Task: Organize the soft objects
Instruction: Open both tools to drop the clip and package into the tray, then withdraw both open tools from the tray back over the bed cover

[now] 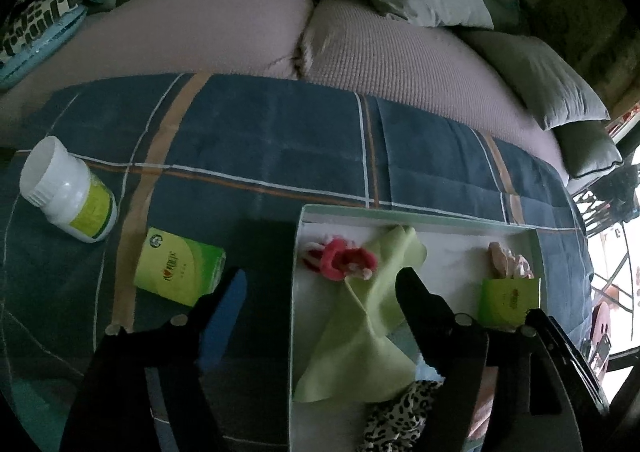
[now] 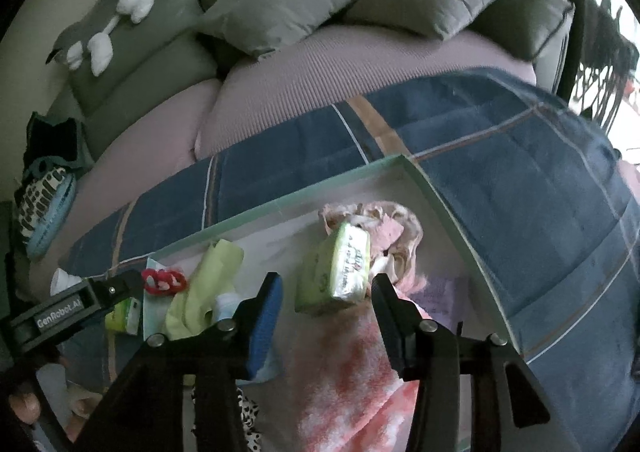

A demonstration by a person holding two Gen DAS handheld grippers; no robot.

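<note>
A white box (image 1: 400,213) sits on a blue plaid blanket (image 1: 260,139). Inside it lie a red-pink scrunchie (image 1: 344,258), a light green cloth (image 1: 360,336), a green tissue pack (image 1: 508,300), pale pink fabric (image 1: 508,256) and a leopard-print cloth (image 1: 400,420). My left gripper (image 1: 320,286) hangs open over the box's left wall and the green cloth, holding nothing. In the right wrist view my right gripper (image 2: 326,294) is open. The tissue pack (image 2: 340,268) stands tilted just past its fingertips, leaning on the pink fabric (image 2: 394,228). A pink-and-white towel (image 2: 348,372) lies under it.
Outside the box, on the blanket's left, lie a white bottle (image 1: 68,191) on its side and a green carton (image 1: 180,268). Behind is a sofa with grey pillows (image 2: 280,3) and a grey plush toy (image 2: 100,23). A patterned bag (image 1: 36,27) lies far left.
</note>
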